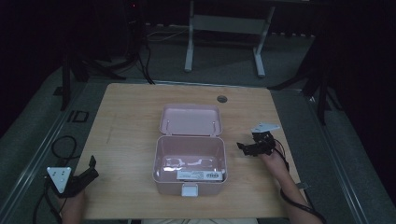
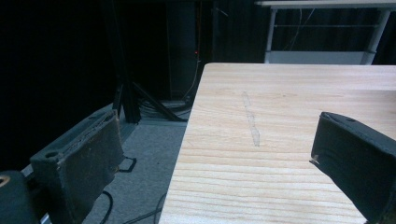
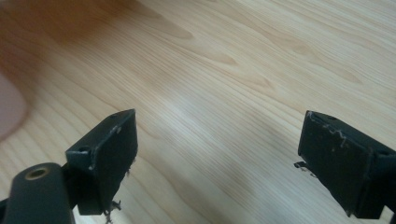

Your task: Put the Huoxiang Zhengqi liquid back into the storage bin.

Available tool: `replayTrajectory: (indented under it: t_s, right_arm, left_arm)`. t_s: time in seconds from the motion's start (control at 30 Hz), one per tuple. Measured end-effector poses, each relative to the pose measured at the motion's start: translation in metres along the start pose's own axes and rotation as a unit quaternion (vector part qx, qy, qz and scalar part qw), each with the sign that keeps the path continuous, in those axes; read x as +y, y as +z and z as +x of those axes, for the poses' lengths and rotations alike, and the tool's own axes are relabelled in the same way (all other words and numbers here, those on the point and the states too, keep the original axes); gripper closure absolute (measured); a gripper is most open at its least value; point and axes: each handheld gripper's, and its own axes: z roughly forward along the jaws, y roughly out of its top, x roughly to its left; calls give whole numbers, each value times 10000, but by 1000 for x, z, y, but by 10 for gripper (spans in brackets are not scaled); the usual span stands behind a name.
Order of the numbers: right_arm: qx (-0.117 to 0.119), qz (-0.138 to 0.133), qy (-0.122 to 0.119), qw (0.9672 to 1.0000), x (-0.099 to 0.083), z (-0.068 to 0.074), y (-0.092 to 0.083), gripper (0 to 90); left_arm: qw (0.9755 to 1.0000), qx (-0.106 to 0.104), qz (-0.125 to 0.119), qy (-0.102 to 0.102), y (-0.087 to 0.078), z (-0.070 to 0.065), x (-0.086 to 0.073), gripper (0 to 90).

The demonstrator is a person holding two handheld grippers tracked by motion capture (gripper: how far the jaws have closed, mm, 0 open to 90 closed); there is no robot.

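Note:
A pink box (image 1: pixel 190 161) stands open in the middle of the wooden table (image 1: pixel 126 121), its lid (image 1: pixel 190 120) laid back toward the far side. Inside it lies a white label or card (image 1: pixel 198 175). My left gripper (image 1: pixel 91 166) is open at the table's front left corner, one jaw over the floor and one over the wood, as the left gripper view shows (image 2: pixel 210 154). My right gripper (image 1: pixel 243 147) is open just right of the box, held low over bare wood (image 3: pixel 215 140). The box's pink edge (image 3: pixel 9 107) blurs in at that view's left.
A round grommet hole (image 1: pixel 222 99) sits near the table's far edge. A faint scuff mark (image 2: pixel 251 120) runs along the wood on the left side. Beyond the table stands a white desk frame (image 1: pixel 224 32); cables (image 1: pixel 63 144) lie on the grey floor at left.

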Motion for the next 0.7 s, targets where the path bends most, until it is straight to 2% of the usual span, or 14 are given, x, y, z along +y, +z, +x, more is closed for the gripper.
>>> replayTrajectory:
  t_s: [0.2, 0.33, 0.43, 0.5, 0.53, 0.67, 0.7]
  right_arm:
    - [-146, -45, 166, 9997, -12, -10, -9, 116]
    - [-366, -140, 226, 9990, -16, -15, -14, 116]
    - [-548, -245, 363, 9975, -21, -23, -23, 116]
    - [-509, -235, 451, 9974, -24, -28, -27, 116]
    - [-598, -224, 470, 9969, -27, -32, -30, 116]
    - [-648, -218, 570, 9960, -32, -37, -34, 116]
    - [-724, -229, 593, 9953, -35, -38, -35, 117]
  left_arm:
    - [10000, 4, -1, -12, 0, 0, 0, 24]
    - [10000, 8, -3, -16, 0, 0, 0, 24]
    - [10000, 8, -1, -11, 0, 0, 0, 24]
    - [10000, 11, 2, -13, 0, 0, 0, 24]
    - [10000, 10, 4, -11, 0, 0, 0, 24]
    - [10000, 11, -4, -14, 0, 0, 0, 24]
    - [10000, 17, 3, -4, 0, 0, 0, 24]
